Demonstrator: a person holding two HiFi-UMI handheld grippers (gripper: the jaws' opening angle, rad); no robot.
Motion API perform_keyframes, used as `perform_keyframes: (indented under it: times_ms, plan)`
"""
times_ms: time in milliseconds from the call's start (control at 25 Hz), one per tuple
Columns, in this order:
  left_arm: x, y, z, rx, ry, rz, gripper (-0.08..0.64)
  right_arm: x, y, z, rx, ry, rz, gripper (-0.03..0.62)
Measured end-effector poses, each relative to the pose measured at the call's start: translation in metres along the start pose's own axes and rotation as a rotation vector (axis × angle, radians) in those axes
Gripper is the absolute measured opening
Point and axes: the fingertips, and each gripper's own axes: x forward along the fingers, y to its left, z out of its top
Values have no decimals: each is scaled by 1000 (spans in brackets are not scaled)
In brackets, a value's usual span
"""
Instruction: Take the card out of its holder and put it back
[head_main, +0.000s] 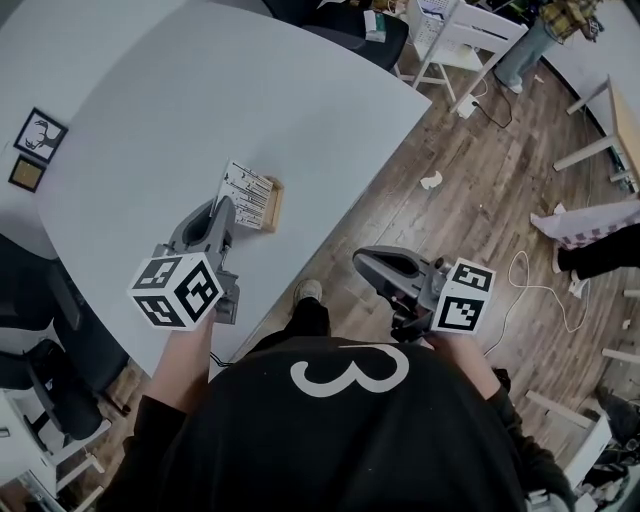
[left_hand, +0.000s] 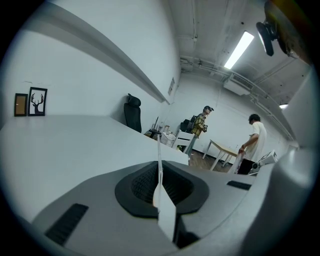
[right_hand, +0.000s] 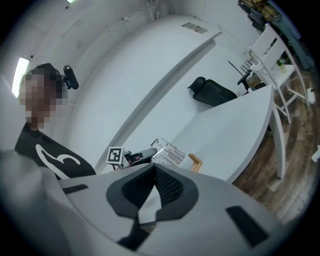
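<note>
Bright, even light from a ceiling strip lamp (left_hand: 240, 50); both gripper views bulge, with dark corners.

Black shirt (head_main: 350, 440) with a white 3, grey left tongs (head_main: 222, 207) and right tongs (head_main: 362, 260), black-and-white marker cubes (head_main: 177, 290)

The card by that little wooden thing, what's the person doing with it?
A person stands at a white table with a gripper in each hand. The left gripper is shut on the edge of the printed card, right next to the wooden holder lying on the table. Whether the card is in the holder's slot or just beside it is hard to tell. The right gripper hangs past the table's edge, over the floor, shut with nothing in it.
</note>
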Motion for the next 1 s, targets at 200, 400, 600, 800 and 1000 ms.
perform_keyframes:
  times_ms: [200,400,600,800,1000]
  plan:
    - [7,5,0,8,9,16,25,2,-4,2,8,-2,-3,6]
    - [8,8,1,1,5,30,26,5,-5,0,10,0,-2,6]
    - [10,11,3,-7,7,43,25,5,-7,1,13,-3,-4,6]
    - [12,14,1,-15,14,53,25,3,-9,0,14,-8,-11,6]
    - [14,16,3,-22,26,71,26,1,-9,1,15,-12,-12,6]
